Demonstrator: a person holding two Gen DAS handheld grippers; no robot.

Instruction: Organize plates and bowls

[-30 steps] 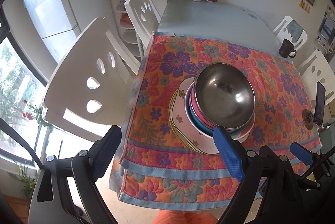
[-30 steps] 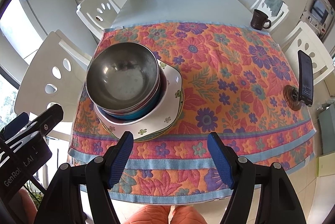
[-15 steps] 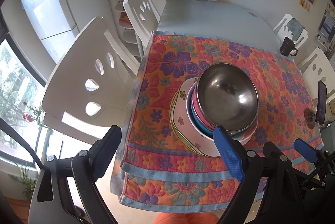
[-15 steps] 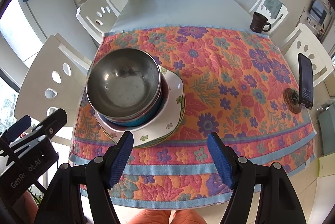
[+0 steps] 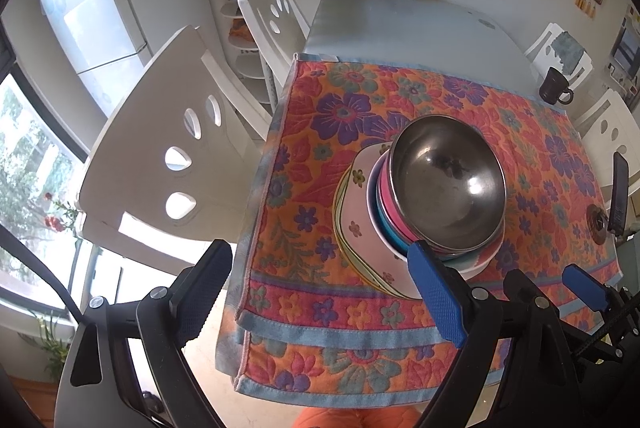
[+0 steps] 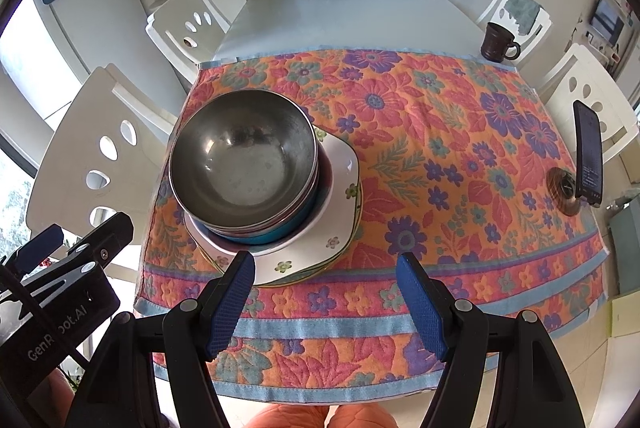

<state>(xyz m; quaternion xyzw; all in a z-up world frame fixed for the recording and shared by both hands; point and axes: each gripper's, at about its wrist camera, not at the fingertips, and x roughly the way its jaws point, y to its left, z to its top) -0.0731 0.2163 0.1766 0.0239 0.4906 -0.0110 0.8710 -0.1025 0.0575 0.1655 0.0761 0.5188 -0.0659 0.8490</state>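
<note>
Stack (image 6: 256, 188) sits on the floral cloth (image 6: 440, 156), toward its left edge and close to the near hem. Steel bowl (image 6: 244, 164) on top, nested in a pink and a blue bowl, then a wider white bowl, all on the square floral plates (image 6: 340, 168) at the bottom. We read that as big-flat-below, small-deep-above: keeps the pile stable and compact.

Left gripper (image 5: 320, 292) hangs above the stack's near-left side, jaws wide apart, nothing between them; its right pad overlaps the white bowl's rim in the left view, contact not confirmed. Right gripper (image 6: 326, 298) hovers over the cloth just right of the stack and nearer us, jaws about half open, empty.

Both point steeply down at the surface, so we judge the sorting is either done or paused with hands clear of the stack.

Mug (image 6: 498, 42) is far right of the stack, off the cloth on the bare surface (image 6: 340, 16). Phone (image 6: 588, 152) stands on its holder at the cloth's right edge. Neither is in the way.
</note>
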